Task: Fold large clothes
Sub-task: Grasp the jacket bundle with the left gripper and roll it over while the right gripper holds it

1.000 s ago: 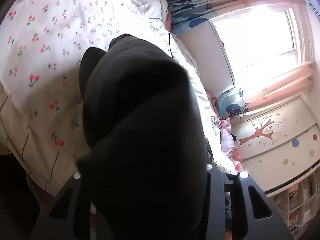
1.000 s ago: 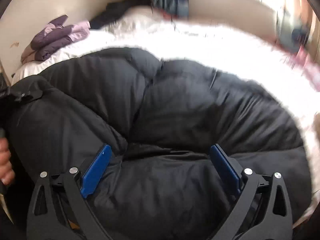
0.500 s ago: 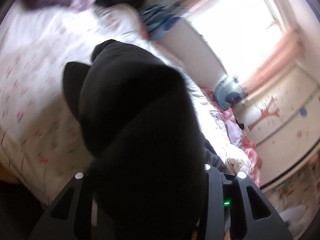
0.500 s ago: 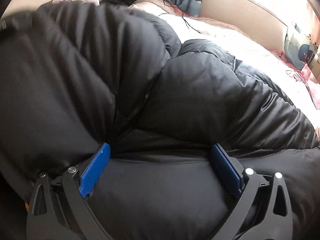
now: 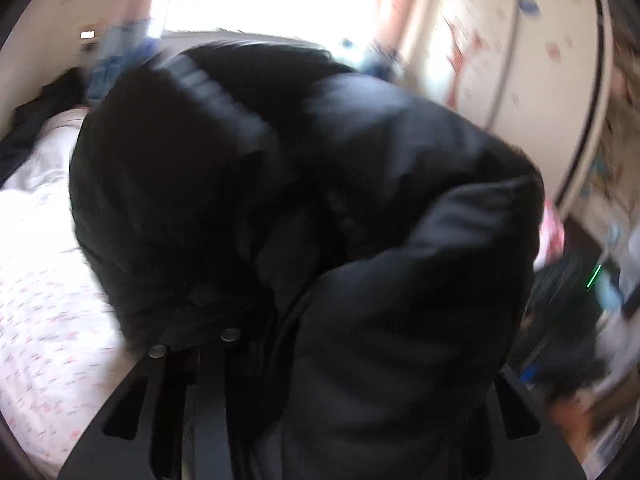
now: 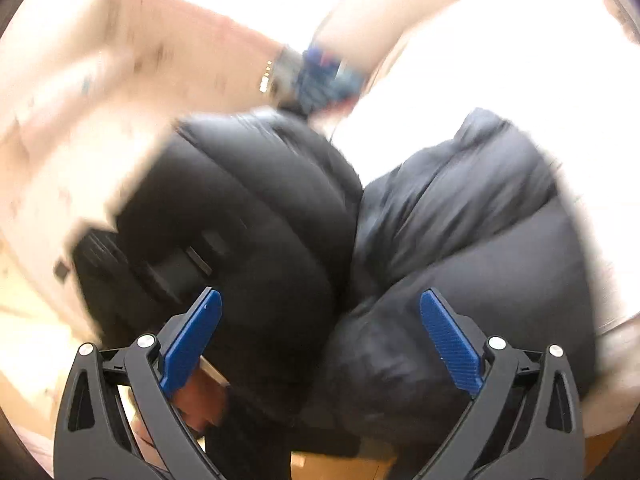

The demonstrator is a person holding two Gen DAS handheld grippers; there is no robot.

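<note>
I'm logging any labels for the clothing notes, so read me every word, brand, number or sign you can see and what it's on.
None can be read.
Black puffer jacket: no label or brand shows.
Wall stickers: pictures only, blurred.

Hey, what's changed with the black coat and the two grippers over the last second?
The black puffer coat has been lifted off the bed and swung round, with both cameras now facing the window and wall. In the left view more of it bunches over the left gripper, hiding the fingers. Unchanged: the right gripper stays open with coat between its blue fingers.
</note>
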